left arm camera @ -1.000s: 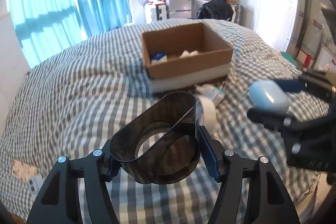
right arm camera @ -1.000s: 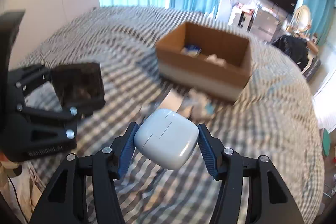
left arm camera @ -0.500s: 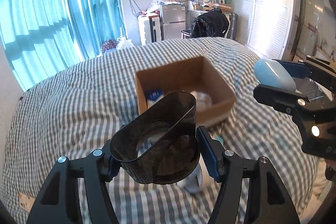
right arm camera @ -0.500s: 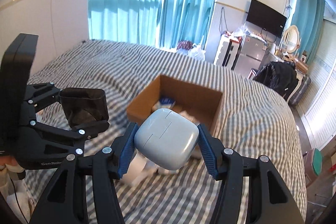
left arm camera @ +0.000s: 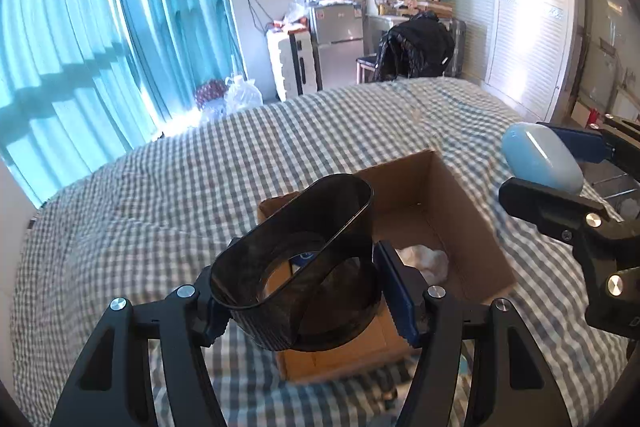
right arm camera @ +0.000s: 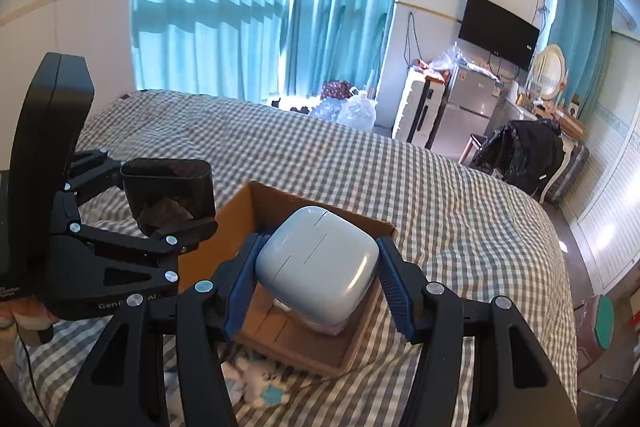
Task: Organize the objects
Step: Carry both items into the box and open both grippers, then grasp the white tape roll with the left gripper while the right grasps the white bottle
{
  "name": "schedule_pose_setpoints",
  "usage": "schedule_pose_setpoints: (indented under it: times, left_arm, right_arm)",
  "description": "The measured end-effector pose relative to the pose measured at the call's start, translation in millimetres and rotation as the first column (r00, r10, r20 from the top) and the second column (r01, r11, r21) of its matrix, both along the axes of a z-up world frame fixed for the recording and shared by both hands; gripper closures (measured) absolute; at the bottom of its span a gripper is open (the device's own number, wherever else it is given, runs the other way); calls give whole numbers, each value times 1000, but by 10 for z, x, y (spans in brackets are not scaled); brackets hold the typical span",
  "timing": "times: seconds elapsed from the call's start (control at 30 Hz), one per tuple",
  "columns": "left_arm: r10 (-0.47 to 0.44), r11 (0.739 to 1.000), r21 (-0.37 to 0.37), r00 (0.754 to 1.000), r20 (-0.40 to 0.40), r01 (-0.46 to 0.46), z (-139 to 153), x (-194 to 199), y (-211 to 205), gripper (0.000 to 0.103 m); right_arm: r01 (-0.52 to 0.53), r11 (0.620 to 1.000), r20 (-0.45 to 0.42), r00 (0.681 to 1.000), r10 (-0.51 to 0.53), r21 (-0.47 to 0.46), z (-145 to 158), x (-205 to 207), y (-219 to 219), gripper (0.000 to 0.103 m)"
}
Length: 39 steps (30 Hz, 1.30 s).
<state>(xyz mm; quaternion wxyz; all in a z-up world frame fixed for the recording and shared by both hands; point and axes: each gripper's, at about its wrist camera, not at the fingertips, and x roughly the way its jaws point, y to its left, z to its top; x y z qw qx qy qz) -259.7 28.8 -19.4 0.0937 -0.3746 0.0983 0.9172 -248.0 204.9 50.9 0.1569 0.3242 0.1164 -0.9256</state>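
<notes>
My left gripper (left arm camera: pixel 298 291) is shut on a dark translucent plastic cup-like holder (left arm camera: pixel 296 267) and holds it above the open cardboard box (left arm camera: pixel 472 223) on the checked bed. My right gripper (right arm camera: pixel 318 281) is shut on a pale blue earbud case (right arm camera: pixel 318 263), also above the box (right arm camera: pixel 248 203). The left gripper and its holder (right arm camera: pixel 168 187) show at the left of the right wrist view. The case (left arm camera: pixel 540 163) shows at the right of the left wrist view. Inside the box lie a white crumpled item (left arm camera: pixel 424 259) and a blue-printed item, partly hidden.
The grey-and-white checked bedcover (left arm camera: pixel 160 195) spreads all round the box. Small white and blue packets (right arm camera: pixel 260 383) lie on the bed by the box's near side. Teal curtains, a fridge, a TV and a chair with a black jacket (left arm camera: pixel 416 47) stand beyond the bed.
Both grippers have moved forward and higher with their objects, from in front of the box to over it. The grips are unchanged.
</notes>
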Motion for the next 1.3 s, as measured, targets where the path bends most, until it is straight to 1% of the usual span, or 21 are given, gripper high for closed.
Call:
schedule_pose_setpoints:
  times: [0.13, 0.23, 0.27, 0.33, 0.43, 0.6, 0.67, 0.7, 0.73, 0.77, 0.8, 0.83, 0.87, 0.93, 0.97, 1.0, 1.03, 1.1, 1.17, 1.27, 1.3]
  left_arm:
    - [4, 1000, -5, 999, 48, -4, -265, -339, 23, 37]
    - [-5, 1000, -7, 997, 77, 5, -450, -513, 53, 37]
    - [-9, 1000, -15, 997, 79, 10, -514, -513, 60, 37]
    - [-17, 999, -35, 997, 81, 20, -633, -593, 75, 37]
    - [-22, 999, -28, 993, 115, 26, -803, -681, 88, 37]
    - [-52, 998, -28, 991, 121, 55, -994, -738, 145, 37]
    - [-66, 997, -33, 991, 115, 70, -1046, -712, 186, 35]
    - [-66, 997, -42, 991, 114, 71, -1063, -715, 209, 31]
    - [-66, 996, -57, 992, 103, 72, -1062, -703, 228, 25]
    - [-64, 995, -69, 994, 85, 70, -1036, -701, 235, 21]
    - [-60, 995, -78, 997, 57, 64, -979, -633, 200, 13]
    - [-53, 995, -82, 998, 29, 55, -912, -597, 203, 11]
    - [-51, 996, -77, 998, 21, 53, -868, -549, 192, 11]
    - [-38, 998, -44, 999, 25, 39, -747, -506, 155, 11]
    - [-30, 999, -34, 999, 28, 31, -704, -498, 135, 11]
    - [-19, 1000, -22, 999, 29, 20, -642, -476, 107, 11]
    - [-6, 1000, -9, 1000, 27, 7, -568, -431, 73, 11]
    - [14, 1000, 12, 1000, 23, -14, -432, -330, 8, 11]
    - [30, 999, 33, 999, 14, -30, -238, -175, -56, 11]
    - [42, 999, 33, 999, -11, -42, 34, 56, -137, 11]
    - [49, 999, 23, 998, -27, -49, 144, 178, -153, 11]
  right_arm:
    - [10, 1000, 40, 999, -10, -14, -212, -364, 24, 46]
    - [15, 1000, 69, 998, -14, -20, -384, -620, 31, 46]
    - [16, 1000, 77, 997, -15, -16, -448, -699, 23, 46]
    - [21, 1000, 96, 995, -19, -17, -583, -801, 27, 46]
    - [27, 999, 126, 992, -24, -25, -775, -920, 41, 46]
    - [28, 1000, 170, 985, -26, -13, -1061, -979, 48, 46]
    - [26, 999, 194, 981, -21, -25, -1133, -997, 79, 46]
    - [23, 999, 201, 979, -15, -36, -1154, -994, 87, 46]
    - [22, 999, 204, 979, -13, -44, -1152, -983, 88, 46]
    - [24, 998, 202, 979, -14, -49, -1127, -968, 83, 46]
    - [29, 998, 194, 981, -18, -54, -1103, -954, 102, 46]
    - [37, 997, 180, 983, -25, -66, -1051, -931, 132, 46]
    - [40, 996, 174, 984, -25, -79, -1010, -910, 159, 45]
    - [55, 992, 152, 988, -38, -109, -872, -857, 232, 30]
    - [72, 991, 135, 989, -56, -116, -783, -813, 269, 19]
    - [85, 989, 116, 991, -71, -120, -699, -768, 298, 16]
    - [97, 988, 100, 991, -85, -124, -589, -692, 341, 16]
    - [108, 986, 96, 991, -96, -131, -418, -588, 409, 16]
    - [112, 984, 83, 991, -101, -136, -212, -401, 444, 16]
    - [116, 988, 43, 993, -112, -101, 93, -110, 462, 16]
    - [114, 989, 29, 993, -111, -94, 172, -9, 456, 16]
